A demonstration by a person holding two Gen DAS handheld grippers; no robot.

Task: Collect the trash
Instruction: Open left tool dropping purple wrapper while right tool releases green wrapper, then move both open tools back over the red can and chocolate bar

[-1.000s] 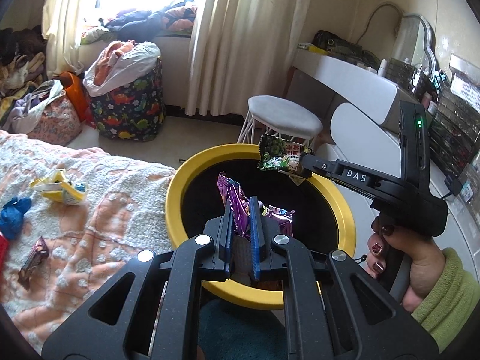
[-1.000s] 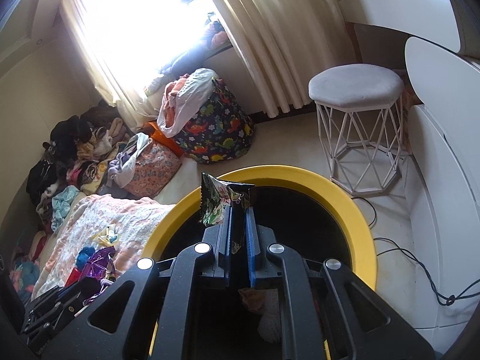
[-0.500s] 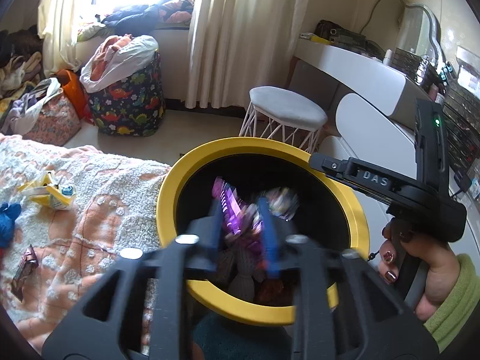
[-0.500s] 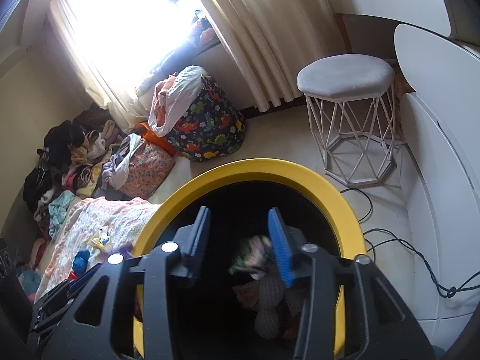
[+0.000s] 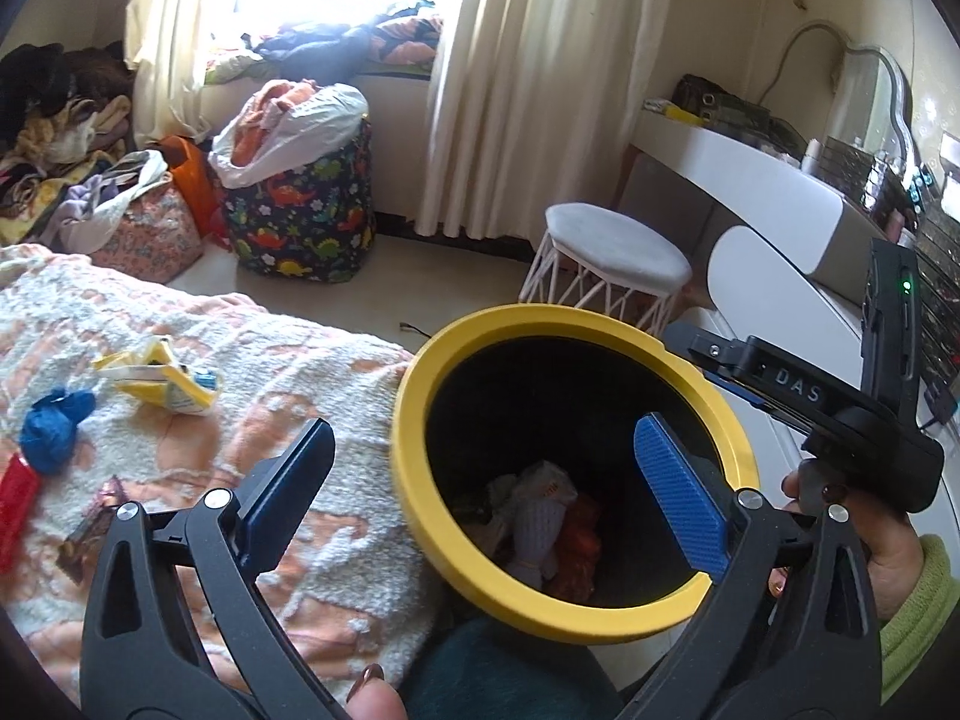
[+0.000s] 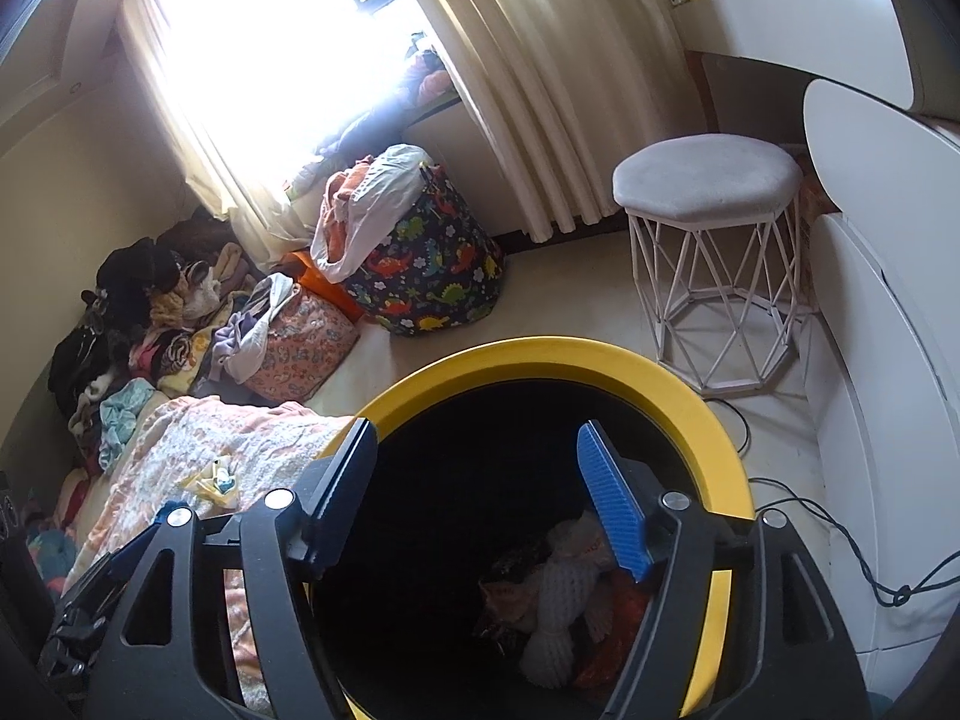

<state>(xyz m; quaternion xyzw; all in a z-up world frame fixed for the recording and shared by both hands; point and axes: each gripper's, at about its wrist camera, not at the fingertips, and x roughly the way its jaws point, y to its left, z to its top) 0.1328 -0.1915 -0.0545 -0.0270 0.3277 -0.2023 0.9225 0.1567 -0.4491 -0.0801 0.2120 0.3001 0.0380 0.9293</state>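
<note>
Now | bin [image 5: 420,396]: yellow rim, crumpled wrappers [image 5: 540,516] inside | both claws just opened, empty

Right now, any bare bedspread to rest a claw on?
Yes: the strip of bedspread between the yellow carton and the yellow-rimmed bin. The left side is crowded: blue wad, red wrapper, dark wrapper.

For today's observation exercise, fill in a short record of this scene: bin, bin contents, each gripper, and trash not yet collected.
bin: round yellow-rimmed black bin, beside the bed
bin contents: crumpled wrappers at the bottom
left gripper: jaws just opened, nothing between them
right gripper: jaws just opened, empty, over the bin
not yet collected: yellow wrapper, blue crumpled ball and a red piece on the peach-and-white blanket
</note>
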